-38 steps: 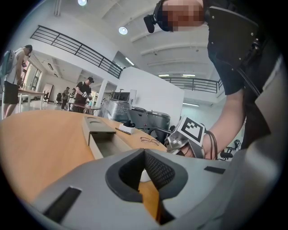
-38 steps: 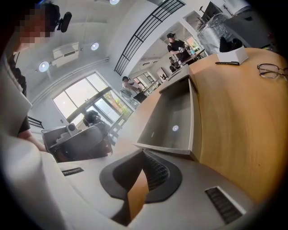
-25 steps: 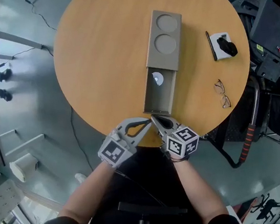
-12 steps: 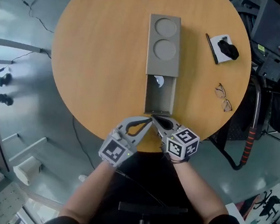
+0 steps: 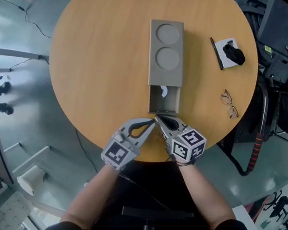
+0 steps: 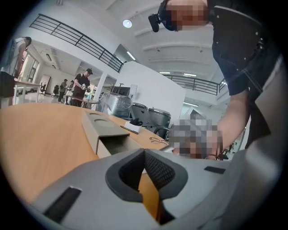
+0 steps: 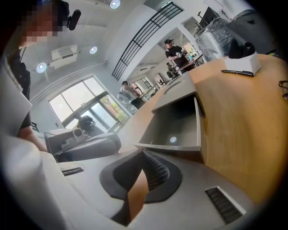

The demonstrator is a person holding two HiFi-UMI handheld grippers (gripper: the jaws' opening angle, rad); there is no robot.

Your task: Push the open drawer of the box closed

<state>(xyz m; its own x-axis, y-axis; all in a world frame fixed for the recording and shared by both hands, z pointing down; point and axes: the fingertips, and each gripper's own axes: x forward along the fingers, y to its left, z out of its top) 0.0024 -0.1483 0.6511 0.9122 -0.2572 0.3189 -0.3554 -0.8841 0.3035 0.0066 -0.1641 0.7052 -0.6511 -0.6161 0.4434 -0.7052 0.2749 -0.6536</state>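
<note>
Head view: left gripper [image 5: 152, 124] and right gripper [image 5: 158, 119], jaws together, tips at grey rectangular box's [image 5: 166, 53] partly open drawer [image 5: 162, 98].

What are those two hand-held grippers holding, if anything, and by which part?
Nothing. The left hand-held gripper and the right hand-held gripper both have jaws together and empty, tips at the front of the drawer.

The long grey rectangular box [image 5: 165, 50], with two round recesses in its top, lies flat near the middle of the round wooden table [image 5: 100, 65], its length running from the far side toward the near edge. Its grey drawer [image 5: 160, 104] sticks partway out of the near end, open, with a small white piece [image 5: 164, 91] inside.
</note>
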